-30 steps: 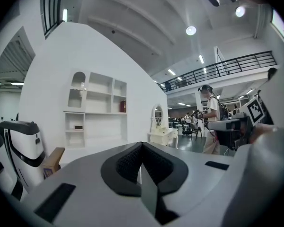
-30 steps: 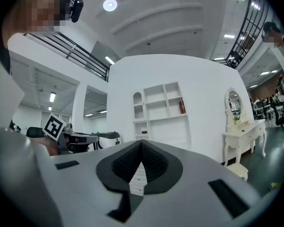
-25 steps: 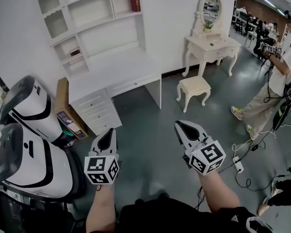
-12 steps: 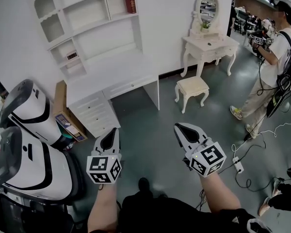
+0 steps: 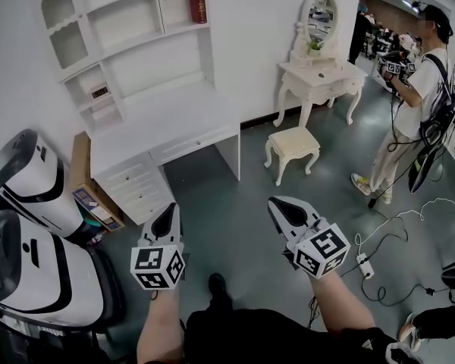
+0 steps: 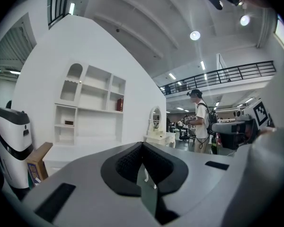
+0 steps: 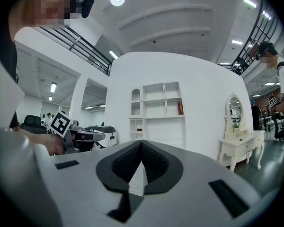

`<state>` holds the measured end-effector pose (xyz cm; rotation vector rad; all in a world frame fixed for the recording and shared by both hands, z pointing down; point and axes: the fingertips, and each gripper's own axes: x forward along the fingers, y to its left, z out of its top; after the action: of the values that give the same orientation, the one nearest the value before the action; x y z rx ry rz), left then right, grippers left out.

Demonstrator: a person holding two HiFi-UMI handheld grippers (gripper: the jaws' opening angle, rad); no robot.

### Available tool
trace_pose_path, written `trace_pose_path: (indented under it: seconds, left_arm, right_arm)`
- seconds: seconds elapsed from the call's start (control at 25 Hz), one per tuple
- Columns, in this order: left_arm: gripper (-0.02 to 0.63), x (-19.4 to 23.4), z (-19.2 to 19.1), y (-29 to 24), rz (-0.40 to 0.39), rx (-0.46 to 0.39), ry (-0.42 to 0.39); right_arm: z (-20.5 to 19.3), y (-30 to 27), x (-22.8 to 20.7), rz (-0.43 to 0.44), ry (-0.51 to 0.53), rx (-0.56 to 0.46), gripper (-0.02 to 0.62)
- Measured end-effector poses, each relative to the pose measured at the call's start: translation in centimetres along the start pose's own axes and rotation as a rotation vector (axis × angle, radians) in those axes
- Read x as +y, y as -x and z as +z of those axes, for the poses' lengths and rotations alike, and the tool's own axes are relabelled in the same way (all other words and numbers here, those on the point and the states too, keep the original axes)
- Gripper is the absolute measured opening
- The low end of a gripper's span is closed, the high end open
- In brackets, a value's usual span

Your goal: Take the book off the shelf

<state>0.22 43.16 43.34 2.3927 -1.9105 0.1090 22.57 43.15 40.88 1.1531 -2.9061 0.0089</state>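
Head view is showing the book (image 5: 198,7) standing upright on the high shelf (image 5: 174,30), well ahead. I am holding my left gripper (image 5: 167,220) and right gripper (image 5: 290,211) pinched closed and empty, the left lying slightly nearer.

Seen from above, the left gripper (image 5: 170,206) and the right gripper (image 5: 277,202) point forward over a grey-green floor (image 5: 227,180), each with its jaws drawn together, well apart from a white desk (image 5: 152,121) with a shelf unit (image 5: 145,35) against the wall. A dark red book (image 5: 196,7) stands upright in the unit's top right compartment. To the right are a white dressing table (image 5: 318,73) with an oval mirror (image 5: 323,14), a stool (image 5: 292,142) in front of it and a standing person (image 5: 409,97); two white machines (image 5: 32,184) sit at the left.
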Motion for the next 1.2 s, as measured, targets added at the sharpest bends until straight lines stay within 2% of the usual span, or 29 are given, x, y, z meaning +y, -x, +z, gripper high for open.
trace_pose_path:
  seconds: [0.44, 0.76, 0.96, 1.2]
  left_arm:
    - [0.009, 8.9, 1.7, -11.2, -0.044, 0.010, -0.012]
    - [0.009, 16.7, 3.4, -16.4, -0.045, -0.008, -0.012]
    - [0.009, 19.6, 3.4, -18.1, -0.053, -0.003, -0.003]
    - [0.009, 20.8, 3.4, -20.8, -0.072, 0.018, -0.019]
  right_arm:
    - [-1.0, -13.7, -5.2, -0.059, -0.046, 0.058, 0.014]
    - [0.0, -24.2, -4.9, -0.030, -0.032, 0.072, 0.014]
    - [0.5, -27.4, -4.5, -0.022, -0.026, 0.061, 0.014]
    - [-0.1, -30.1, -6.4, -0.038, -0.055, 0.063, 0.014]
